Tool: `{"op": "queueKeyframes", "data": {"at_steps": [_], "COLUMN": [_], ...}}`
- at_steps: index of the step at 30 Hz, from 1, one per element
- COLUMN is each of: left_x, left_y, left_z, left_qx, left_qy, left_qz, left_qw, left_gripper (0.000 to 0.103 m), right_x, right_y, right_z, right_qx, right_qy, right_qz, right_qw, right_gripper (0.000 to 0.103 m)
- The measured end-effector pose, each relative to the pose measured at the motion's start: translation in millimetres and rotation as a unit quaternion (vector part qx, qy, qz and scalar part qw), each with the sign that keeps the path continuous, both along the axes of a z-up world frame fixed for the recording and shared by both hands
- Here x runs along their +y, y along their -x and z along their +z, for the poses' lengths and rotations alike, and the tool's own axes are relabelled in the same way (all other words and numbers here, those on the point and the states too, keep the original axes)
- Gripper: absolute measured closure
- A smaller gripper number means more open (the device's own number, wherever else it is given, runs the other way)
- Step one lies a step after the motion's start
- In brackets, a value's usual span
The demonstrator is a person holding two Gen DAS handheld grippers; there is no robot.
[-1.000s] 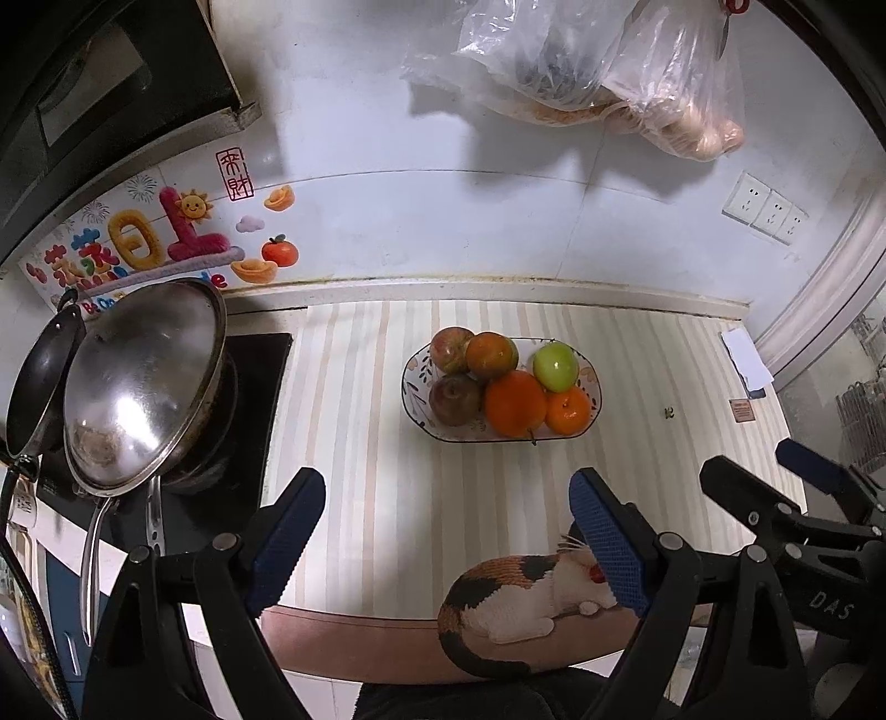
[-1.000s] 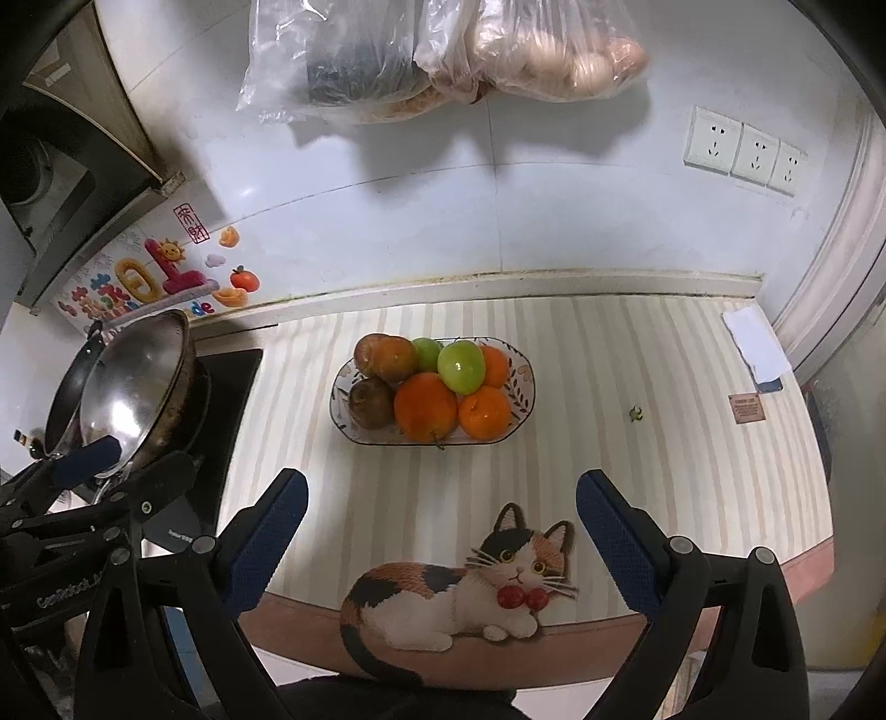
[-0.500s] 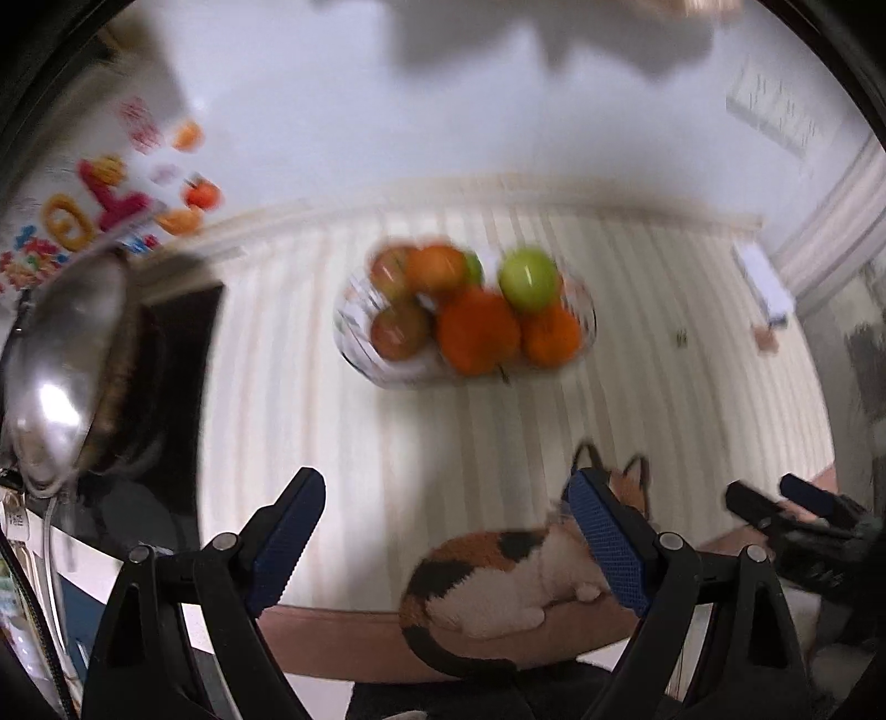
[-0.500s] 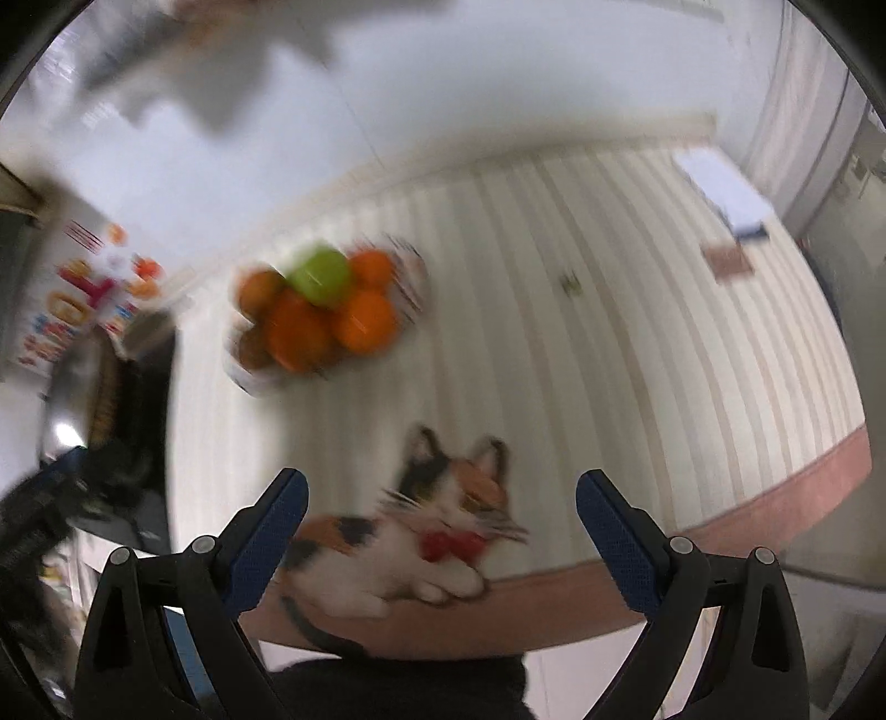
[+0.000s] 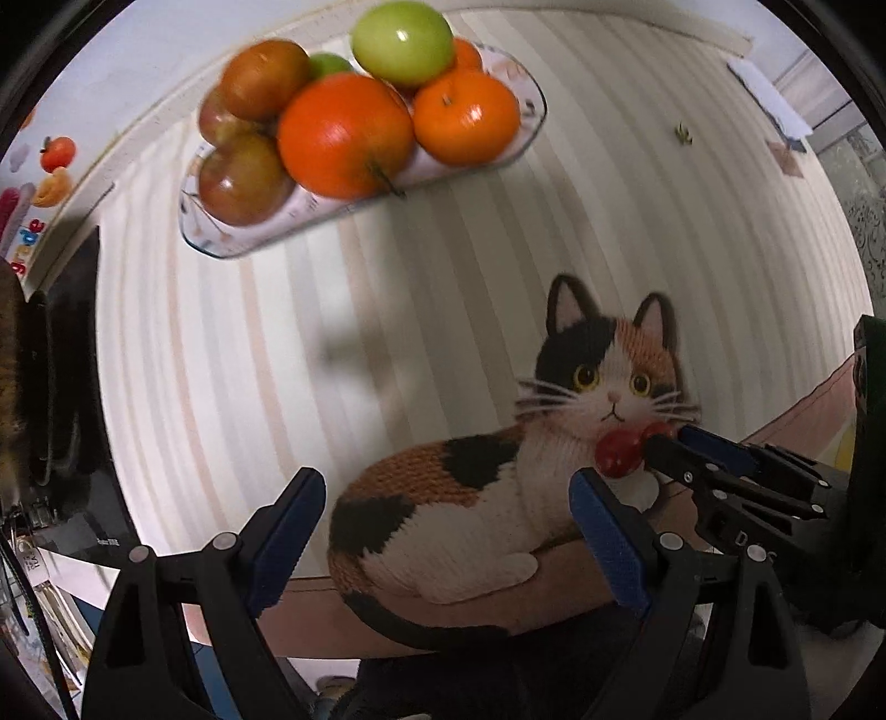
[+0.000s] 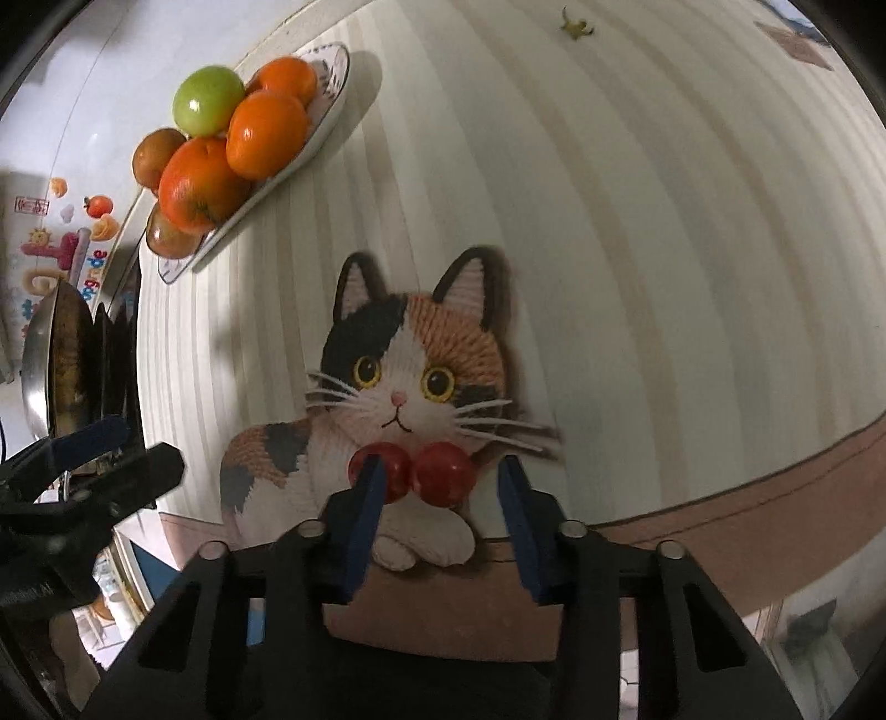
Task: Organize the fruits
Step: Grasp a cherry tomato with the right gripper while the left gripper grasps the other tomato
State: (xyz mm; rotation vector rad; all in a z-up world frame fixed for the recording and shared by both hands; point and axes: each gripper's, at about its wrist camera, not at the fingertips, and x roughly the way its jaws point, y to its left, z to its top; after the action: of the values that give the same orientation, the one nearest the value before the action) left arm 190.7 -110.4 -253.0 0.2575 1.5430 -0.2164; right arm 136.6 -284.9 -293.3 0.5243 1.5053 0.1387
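A glass fruit bowl stands at the back of the striped counter. It holds a green apple, a large orange, a tangerine and reddish apples. My left gripper points down over the cat-shaped mat, jaws wide open and empty. My right gripper hangs low over the cat's printed red bells; its jaws are closing, with a gap still showing and no object between them. The bowl lies far up-left of it. The right gripper's tips show at the right in the left wrist view.
A steel wok sits on the black stove at the left. The brown counter edge runs just under both grippers. A small green scrap and papers lie at the far right.
Both grippers have dropped close to the counter and tilted down, so the cat mat and bowl look larger. The right jaws have narrowed markedly; the left jaws stay wide.
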Motion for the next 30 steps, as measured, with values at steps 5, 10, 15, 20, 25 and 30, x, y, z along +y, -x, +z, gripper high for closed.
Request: {"op": "queueKeyframes", "data": {"at_steps": [5,10,15,20,25,30], "left_x": [-8.5,-31.0,-57.6,-55.7,-49.6,-70.8], "left_y": [4.7,15.9,25.2,23.4,23.5,25.1], "left_z": [-12.3,-28.7,-37.9,-47.5,-53.5,-54.7], "left_qx": [0.023,0.043,0.043,0.072,0.082,0.073], "left_qy": [0.010,0.017,0.033,0.079,0.089,0.084], "left_qz": [-0.004,-0.033,-0.070,-0.047,-0.030,-0.055], "left_qw": [0.9997,0.9984,0.9960,0.9932,0.9922,0.9923], "left_gripper": [0.013,0.013,0.013,0.017,0.025,0.051], "right_x": [-4.1,-17.3,-38.0,-53.6,-57.7,-60.4], "right_y": [-1.1,-0.8,1.3,8.1,12.9,15.3], "right_z": [1.6,11.6,14.2,16.9,17.9,17.2], "right_qx": [-0.019,-0.034,-0.038,-0.040,-0.045,-0.044], "right_qy": [-0.008,-0.006,0.003,0.009,0.008,0.006], "right_qz": [-0.003,-0.018,-0.043,-0.058,-0.068,-0.076], "right_qw": [1.000,0.999,0.998,0.997,0.997,0.996], "right_gripper": [0.075,0.075,0.075,0.075,0.075,0.075]}}
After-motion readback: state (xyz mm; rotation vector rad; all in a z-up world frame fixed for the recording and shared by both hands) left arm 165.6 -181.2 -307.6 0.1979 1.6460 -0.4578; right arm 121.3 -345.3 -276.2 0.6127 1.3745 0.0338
